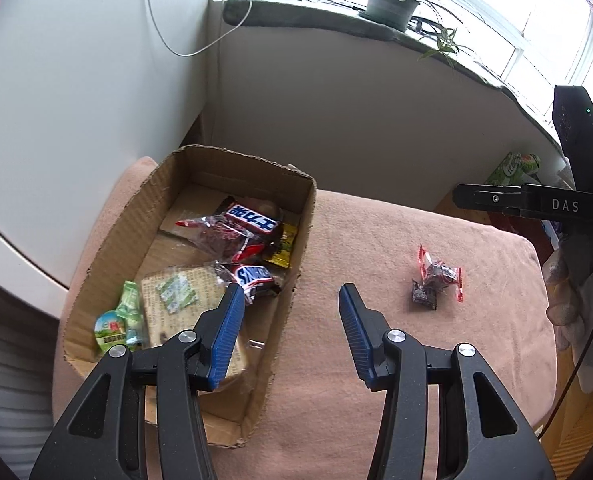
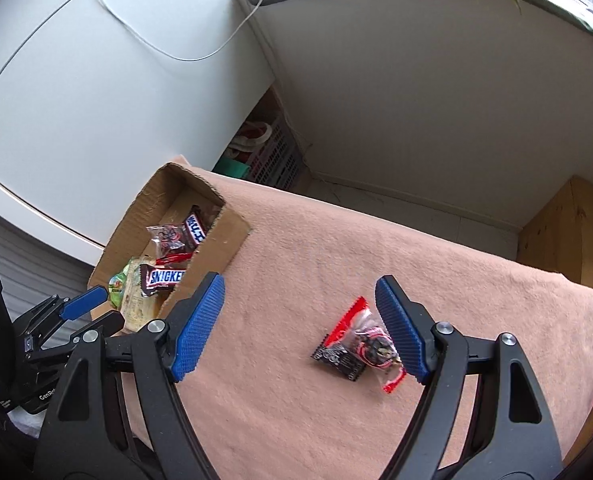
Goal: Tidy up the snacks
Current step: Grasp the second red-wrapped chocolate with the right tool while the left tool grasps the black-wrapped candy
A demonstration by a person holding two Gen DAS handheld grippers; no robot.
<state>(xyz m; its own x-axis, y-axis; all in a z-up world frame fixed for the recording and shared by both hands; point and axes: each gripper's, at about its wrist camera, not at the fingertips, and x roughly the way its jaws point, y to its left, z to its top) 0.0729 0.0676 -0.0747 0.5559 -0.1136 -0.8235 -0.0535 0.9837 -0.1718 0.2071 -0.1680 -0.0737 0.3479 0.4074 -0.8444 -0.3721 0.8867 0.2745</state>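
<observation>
A cardboard box stands on the left of the pink cloth. It holds Snickers bars, a red packet, a yellow packet, green jelly cups and a cracker pack. My left gripper hovers open over the box's right wall with nothing between its fingers. A red-edged clear packet and a small dark packet lie together on the cloth. My right gripper is open above the cloth, its right pad just over the red packet. The left gripper also shows beside the box.
A gloved hand holds the right tool's black body at the right edge. A white appliance stands behind the box. Behind the table are a crate on the floor, a wooden cabinet, and a potted plant on the sill.
</observation>
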